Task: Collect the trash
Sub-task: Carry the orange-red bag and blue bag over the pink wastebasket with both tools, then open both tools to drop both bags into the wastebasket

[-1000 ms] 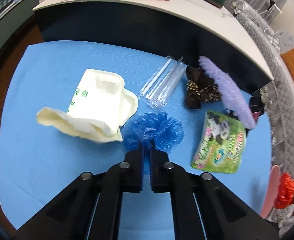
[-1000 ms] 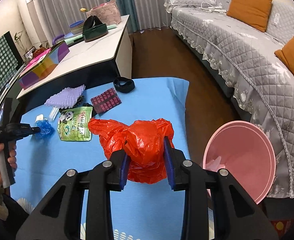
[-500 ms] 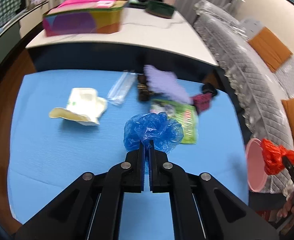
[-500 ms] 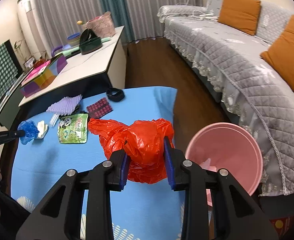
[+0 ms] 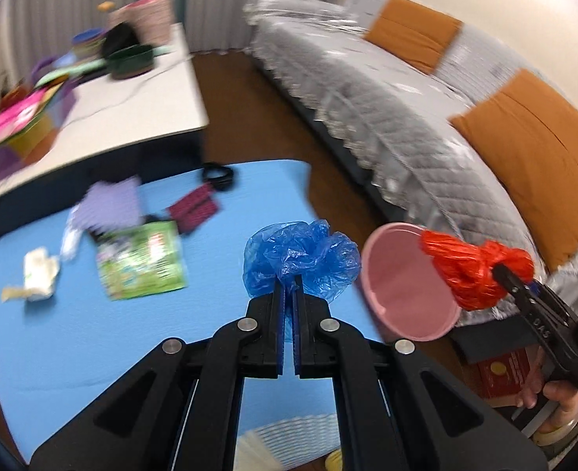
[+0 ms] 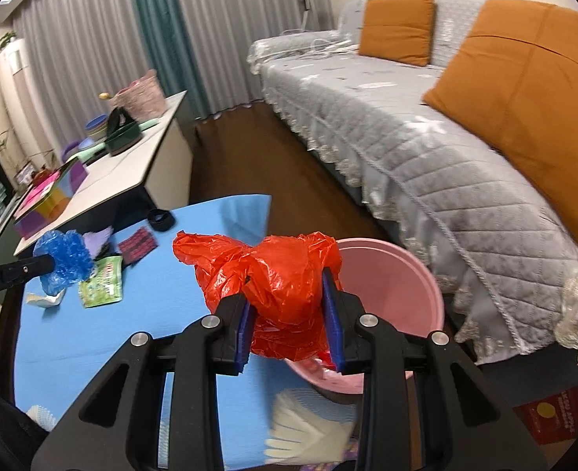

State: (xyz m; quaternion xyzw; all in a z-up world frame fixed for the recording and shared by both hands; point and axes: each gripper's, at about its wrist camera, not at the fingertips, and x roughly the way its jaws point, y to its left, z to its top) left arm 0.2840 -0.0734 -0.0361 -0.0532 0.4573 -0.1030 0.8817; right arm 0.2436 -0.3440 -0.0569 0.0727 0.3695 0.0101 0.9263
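Observation:
My left gripper is shut on a crumpled blue plastic bag, held in the air above the blue mat just left of the pink bin. My right gripper is shut on a crumpled red plastic bag, held over the near rim of the pink bin. From the left wrist view the red bag hangs over the bin's right rim. The right wrist view shows the blue bag at far left.
On the mat lie a green snack pouch, a white paper wrapper, a purple textured piece, a dark red packet and a black ring. A white low table stands behind, a grey sofa at right, a red box on the floor.
My left gripper lifted the blue bag off the mat and swung it right toward the pink bin. My right gripper carried the red bag right, over the bin's rim.

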